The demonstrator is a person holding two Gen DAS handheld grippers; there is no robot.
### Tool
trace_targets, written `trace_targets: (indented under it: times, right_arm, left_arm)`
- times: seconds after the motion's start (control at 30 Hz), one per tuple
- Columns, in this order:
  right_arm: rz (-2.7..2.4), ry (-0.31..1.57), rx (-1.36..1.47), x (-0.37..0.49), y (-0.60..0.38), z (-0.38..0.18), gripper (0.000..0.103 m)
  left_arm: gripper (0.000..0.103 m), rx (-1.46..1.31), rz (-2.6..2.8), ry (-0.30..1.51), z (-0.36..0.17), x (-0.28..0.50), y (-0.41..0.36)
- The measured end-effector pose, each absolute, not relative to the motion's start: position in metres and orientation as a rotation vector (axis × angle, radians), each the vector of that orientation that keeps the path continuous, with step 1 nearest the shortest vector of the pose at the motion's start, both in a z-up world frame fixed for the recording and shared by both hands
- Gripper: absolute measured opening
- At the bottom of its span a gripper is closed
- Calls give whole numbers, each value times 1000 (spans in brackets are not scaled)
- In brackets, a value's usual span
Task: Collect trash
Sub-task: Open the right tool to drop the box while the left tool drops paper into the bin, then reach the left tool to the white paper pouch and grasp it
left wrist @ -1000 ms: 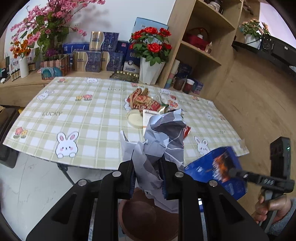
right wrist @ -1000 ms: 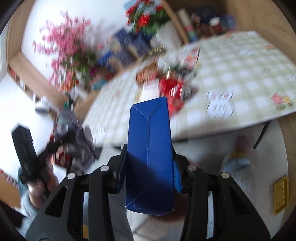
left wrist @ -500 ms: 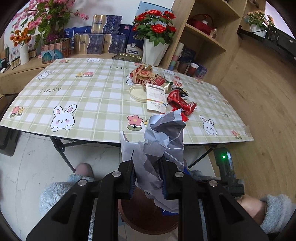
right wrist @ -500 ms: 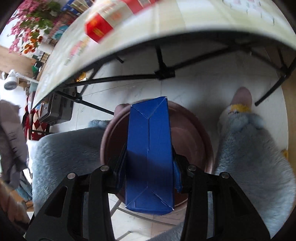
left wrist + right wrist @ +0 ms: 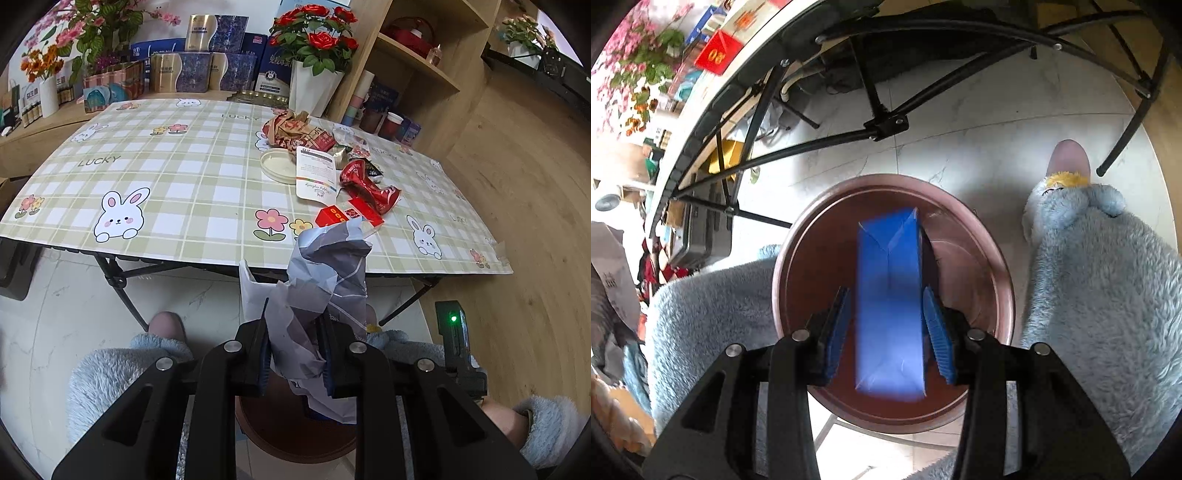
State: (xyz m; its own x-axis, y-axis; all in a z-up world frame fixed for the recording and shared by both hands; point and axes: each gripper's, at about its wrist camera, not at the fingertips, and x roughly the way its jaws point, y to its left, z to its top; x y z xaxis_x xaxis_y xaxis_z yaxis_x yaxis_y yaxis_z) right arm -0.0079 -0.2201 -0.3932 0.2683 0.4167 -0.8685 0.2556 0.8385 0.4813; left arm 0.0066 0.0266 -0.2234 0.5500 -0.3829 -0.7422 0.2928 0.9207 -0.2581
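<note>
A: Here, in the left wrist view, what does the left gripper [image 5: 295, 354] do?

B: Its jaws pinch a crumpled grey and white paper [image 5: 325, 280], which sticks up between the fingers. Below them sits a round brown bin [image 5: 291, 439] on the pale floor, between two legs in fluffy blue trousers [image 5: 110, 380].

A: And beyond it?

B: A folding table with a green checked cloth [image 5: 177, 177] printed with rabbits and flowers. On its right half lies more trash: a crushed red can [image 5: 369, 184], a white printed packet [image 5: 316, 173], a round cream lid [image 5: 277, 166], a small red box [image 5: 332, 216] near the front edge, and crumpled brown wrappers [image 5: 291, 129] farther back. A white vase of red roses [image 5: 314, 70] stands behind the table.

A: Now the right wrist view?

B: The right gripper [image 5: 888, 314] points down over the same brown bin [image 5: 997, 266]. Its jaws stand spread, with a gap on each side of a blue carton [image 5: 888, 302], which looks blurred and sits inside the bin's rim. The blue pads do not touch it. The table's black frame [image 5: 886, 125] crosses above.
</note>
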Motion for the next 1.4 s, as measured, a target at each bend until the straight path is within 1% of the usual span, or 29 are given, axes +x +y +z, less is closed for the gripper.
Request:
trace_targets:
  times: [0.1,0.2,0.27,0.37,0.53,0.7,0.77,0.93,1.1,1.17,1.2,1.23,1.27,1.33,1.37,1.4]
  right_arm:
    - [113,1285,617,-10,-222,-386,50]
    - [111,1205,606,-15,-226,-369,61]
    - [102,1141,588,-18,-226,-355,81]
    - [79,1036,548,-25,-230,-333,93]
    - [23,884,486,-35,-236,-302,97]
    - [-48,742,389,-45,-241,-281,97]
    - [-61,727,375,-46,-243,-281,97]
    - [-60,779,364,-40,-243,-291,97]
    - [-53,772,358,-42,-239,-293,97]
    - [-56,774,370,-42,-241,-294,97]
    - [-57,776,375,-42,-241,-294,97]
    - [-60,778,380,-42,-242,-294,97]
    - [-61,777,383,-42,-243,-295,97]
    - [-62,775,386,-43,-244,-294,97]
    - [-63,775,386,-43,-243,-294,97]
    - [-63,775,385,-43,-243,-294,97]
  left_arm:
    - [21,-107,-396,914,-225,8,26]
    - [21,-107,-393,921,-228,8,26]
    - [21,-107,-393,927,-230,8,25]
    - [21,-101,-394,936,-233,9,23]
    - [21,-87,-397,955,-239,11,17]
    - [22,-74,-397,994,-249,13,11]
    - [22,-72,-395,1006,-252,15,10]
    - [22,-48,-408,1022,-257,14,3]
    - [24,-28,-429,1037,-260,13,-5]
    - [38,-25,-442,1036,-260,13,-8]
    - [57,-23,-445,1028,-258,12,-8]
    - [64,-29,-451,1012,-256,11,-8]
    - [65,-35,-458,1000,-254,10,-8]
    - [76,-34,-455,976,-249,8,-7]
    - [79,-31,-444,957,-246,7,-6]
    - [84,-29,-432,942,-244,6,-5]
